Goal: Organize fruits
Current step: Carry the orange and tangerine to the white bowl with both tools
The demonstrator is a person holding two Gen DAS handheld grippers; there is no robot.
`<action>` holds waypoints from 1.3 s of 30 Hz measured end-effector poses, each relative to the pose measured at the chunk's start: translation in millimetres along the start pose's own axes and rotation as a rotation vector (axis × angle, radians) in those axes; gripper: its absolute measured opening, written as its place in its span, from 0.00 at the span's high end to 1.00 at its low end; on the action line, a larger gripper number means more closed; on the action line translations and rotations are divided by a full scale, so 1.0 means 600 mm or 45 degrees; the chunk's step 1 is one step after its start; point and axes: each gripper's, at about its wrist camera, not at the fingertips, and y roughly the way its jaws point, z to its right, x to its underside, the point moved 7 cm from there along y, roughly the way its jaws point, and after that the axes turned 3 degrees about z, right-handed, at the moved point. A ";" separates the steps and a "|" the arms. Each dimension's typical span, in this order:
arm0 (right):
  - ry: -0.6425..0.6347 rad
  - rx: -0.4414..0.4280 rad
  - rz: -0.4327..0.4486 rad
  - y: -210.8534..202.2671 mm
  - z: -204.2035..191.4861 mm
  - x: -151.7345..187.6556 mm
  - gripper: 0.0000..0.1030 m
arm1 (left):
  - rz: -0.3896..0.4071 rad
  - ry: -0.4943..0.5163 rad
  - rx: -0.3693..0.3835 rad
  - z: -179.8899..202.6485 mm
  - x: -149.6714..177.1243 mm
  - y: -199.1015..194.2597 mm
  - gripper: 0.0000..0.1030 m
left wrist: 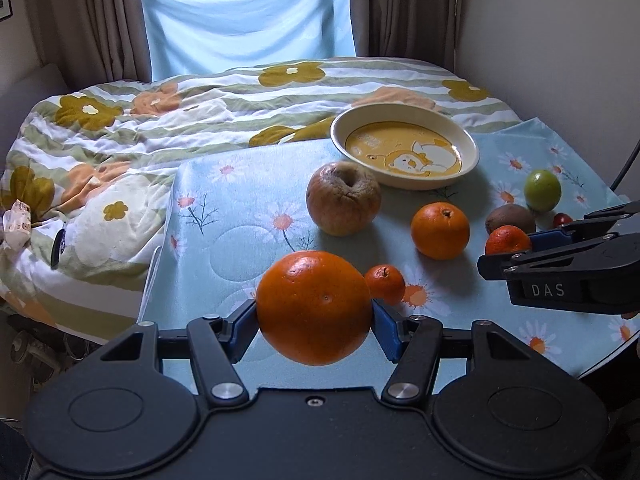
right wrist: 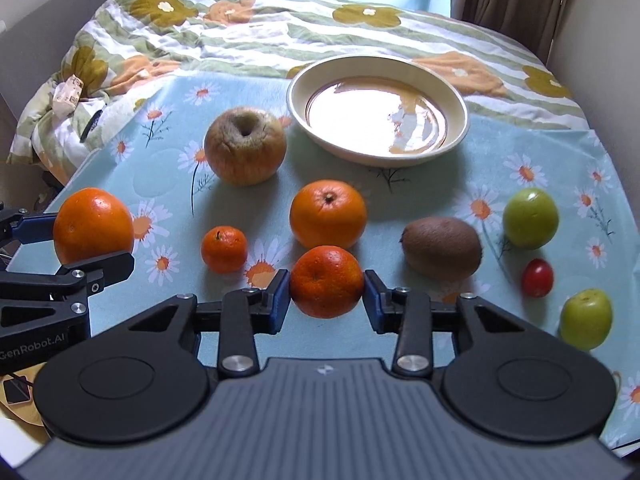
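We see many fruits lying around the two grippers on the daisy-print cloth [right wrist: 520, 140]. Just beyond the right gripper [right wrist: 326, 294] lies a medium orange [right wrist: 328, 214], and to the left of its jaws a small mandarin [right wrist: 224, 249]. To the right of these jaws we find a brown kiwi [right wrist: 442, 248], a red cherry tomato [right wrist: 538, 278] and two green fruits [right wrist: 530, 218], one of them [right wrist: 586, 318] near the edge of the cloth. Further ahead stands a wrinkled apple [right wrist: 245, 145], and beside it a cream plate [right wrist: 304, 80] that holds no fruit. The apple and the medium orange lie between the jaws and the plate. Behind the cloth spreads a striped flowered quilt [right wrist: 280, 28].

The left gripper [left wrist: 314, 318] has its blue pads pressed on both sides of a large orange [left wrist: 314, 306], which hangs above the cloth. Its skin is bright and glossy, with a small dark dot in the middle. The small mandarin sits just behind the right pad of this gripper.

The right gripper is clamped on a dark orange [right wrist: 326, 282], with a blue pad touching each side. This fruit is smaller, more reddish, with a rough skin and a little stem mark on top. It appears lifted a little off the cloth, in front of the medium orange.
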 end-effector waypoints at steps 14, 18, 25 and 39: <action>-0.006 -0.140 0.070 -0.096 0.101 -0.088 0.48 | 0.132 -0.079 0.024 0.085 -0.119 -0.072 0.37; -0.032 -0.160 0.107 -0.106 0.131 -0.126 0.48 | 0.148 -0.113 0.060 0.104 -0.158 -0.071 0.37; -0.025 -0.133 0.148 -0.089 0.175 -0.182 0.48 | 0.168 -0.081 0.067 0.119 -0.216 -0.030 0.37; 0.078 -0.063 0.096 0.036 0.229 -0.291 0.48 | 0.124 0.011 0.173 0.115 -0.328 0.141 0.37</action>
